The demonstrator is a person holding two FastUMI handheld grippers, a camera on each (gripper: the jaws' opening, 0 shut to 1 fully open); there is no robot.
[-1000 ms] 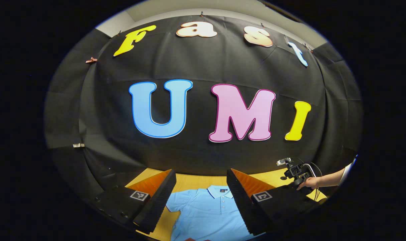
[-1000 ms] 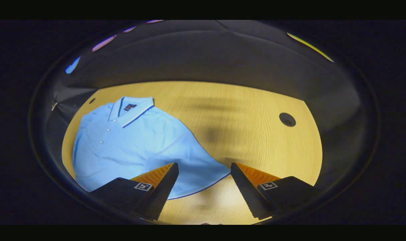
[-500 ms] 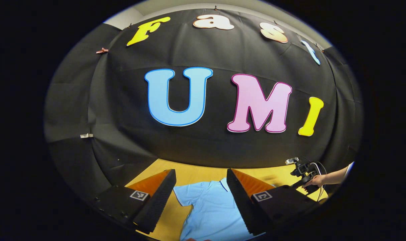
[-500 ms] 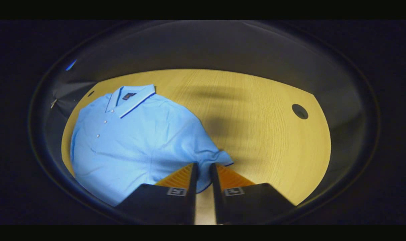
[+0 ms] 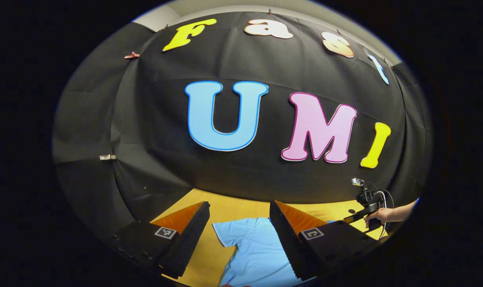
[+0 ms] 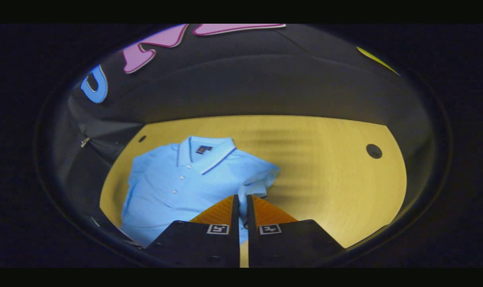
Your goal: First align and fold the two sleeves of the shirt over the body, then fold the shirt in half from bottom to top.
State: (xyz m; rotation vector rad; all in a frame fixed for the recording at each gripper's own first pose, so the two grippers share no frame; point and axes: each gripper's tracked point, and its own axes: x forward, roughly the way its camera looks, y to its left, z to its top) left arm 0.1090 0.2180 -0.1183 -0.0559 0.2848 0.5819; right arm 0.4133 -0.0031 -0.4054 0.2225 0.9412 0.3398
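Shirt: we see a light blue polo shirt point(image 6: 177, 187) lying collar up near the bench's point(image 6: 329, 191) far left corner, buttons showing.
Right tool point(image 6: 242, 207): fingers pressed together, pinching the lifted right sleeve point(image 6: 257, 181).
Left tool point(image 5: 238, 229): fingers spread wide above the other sleeve point(image 5: 229, 233), touching nothing.
Writing: a small dark label point(image 6: 203, 149) sits inside the collar; we cannot read it.
Bench: wood-grained, with a round hole point(image 6: 374, 151) near its far right corner.
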